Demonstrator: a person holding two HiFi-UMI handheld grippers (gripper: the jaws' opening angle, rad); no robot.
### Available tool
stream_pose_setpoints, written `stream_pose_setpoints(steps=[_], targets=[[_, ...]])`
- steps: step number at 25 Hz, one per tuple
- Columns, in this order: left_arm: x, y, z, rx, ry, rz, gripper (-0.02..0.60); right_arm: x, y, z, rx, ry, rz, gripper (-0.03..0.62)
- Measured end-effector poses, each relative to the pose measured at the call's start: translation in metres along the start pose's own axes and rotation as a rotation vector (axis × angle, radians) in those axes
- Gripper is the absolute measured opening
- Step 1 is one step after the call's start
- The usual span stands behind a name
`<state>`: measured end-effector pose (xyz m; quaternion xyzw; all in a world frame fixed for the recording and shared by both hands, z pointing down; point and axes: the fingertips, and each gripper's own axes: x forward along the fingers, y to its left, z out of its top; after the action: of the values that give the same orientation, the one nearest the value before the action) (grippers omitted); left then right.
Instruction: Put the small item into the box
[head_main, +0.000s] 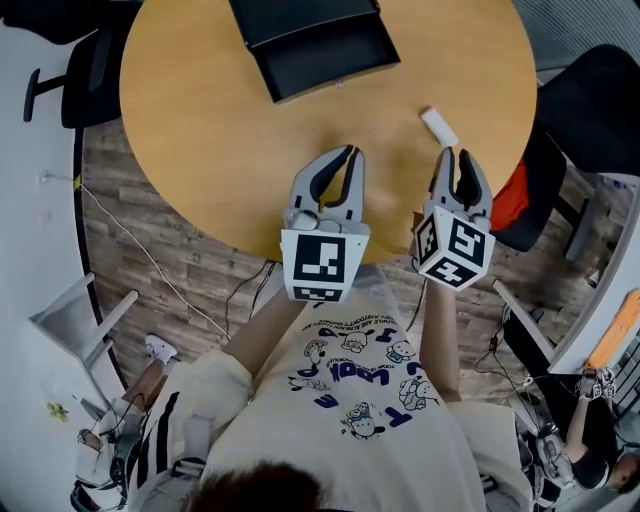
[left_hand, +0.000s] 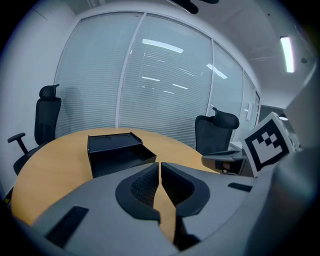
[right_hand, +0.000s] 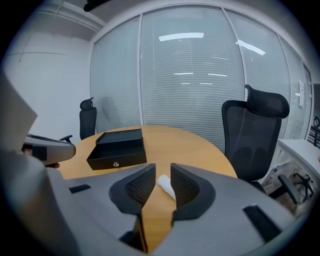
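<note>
Right gripper view: small white item (right_hand: 166, 185) flat on the wooden table (head_main: 200, 120), just past the tips of the right gripper (right_hand: 162, 166), seen through the gap, untouched. Jaws a little apart, gripping nothing. Black box (right_hand: 119, 148) well ahead and to the left. Left gripper (left_hand: 159, 164) alongside, jaws pressed together, empty, facing the box.
</note>
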<state>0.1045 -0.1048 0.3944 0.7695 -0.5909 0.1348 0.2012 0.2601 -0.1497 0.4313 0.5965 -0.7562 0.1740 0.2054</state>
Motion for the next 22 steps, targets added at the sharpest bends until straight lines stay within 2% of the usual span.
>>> stream_pose_setpoints(steps=[7,22], targets=[[0.013,0.009,-0.011,-0.001,0.036,-0.018,0.028,0.026,-0.008,-0.012,-0.036,0.057,-0.01,0.126],[0.039,0.027,-0.033,-0.011,0.102,-0.019,0.028,0.072,-0.017,-0.047,-0.215,0.237,0.073,0.198]])
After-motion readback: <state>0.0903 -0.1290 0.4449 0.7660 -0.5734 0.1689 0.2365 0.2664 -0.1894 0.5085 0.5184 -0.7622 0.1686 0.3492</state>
